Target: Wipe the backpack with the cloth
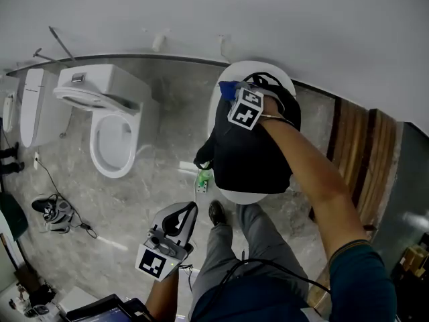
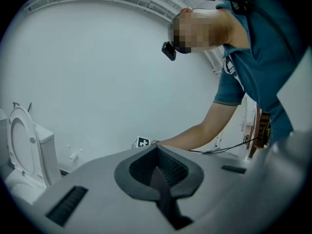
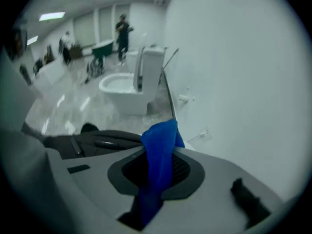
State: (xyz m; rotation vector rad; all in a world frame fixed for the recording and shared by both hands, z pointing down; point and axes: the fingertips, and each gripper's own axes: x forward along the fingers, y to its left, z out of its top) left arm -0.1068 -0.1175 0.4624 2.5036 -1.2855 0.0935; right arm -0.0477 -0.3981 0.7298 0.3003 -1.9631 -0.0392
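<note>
Marble floor (image 1: 134,200) and toilet (image 1: 110,123) fill the head view, where the right gripper (image 1: 231,92) holds the cloth (image 1: 226,88) at the backpack's (image 1: 248,153) top, left gripper (image 1: 179,221) well apart; left gripper view: jaws closed, empty; right gripper view: cloth pinched between jaws, backpack just beyond.

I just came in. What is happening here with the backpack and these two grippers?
A person works with a gripper in each hand. The right gripper is shut on a blue cloth and holds it at the far end of the black backpack, which sits on a round white table near a toilet. The left gripper is shut on nothing and held low, away from the backpack.
</note>
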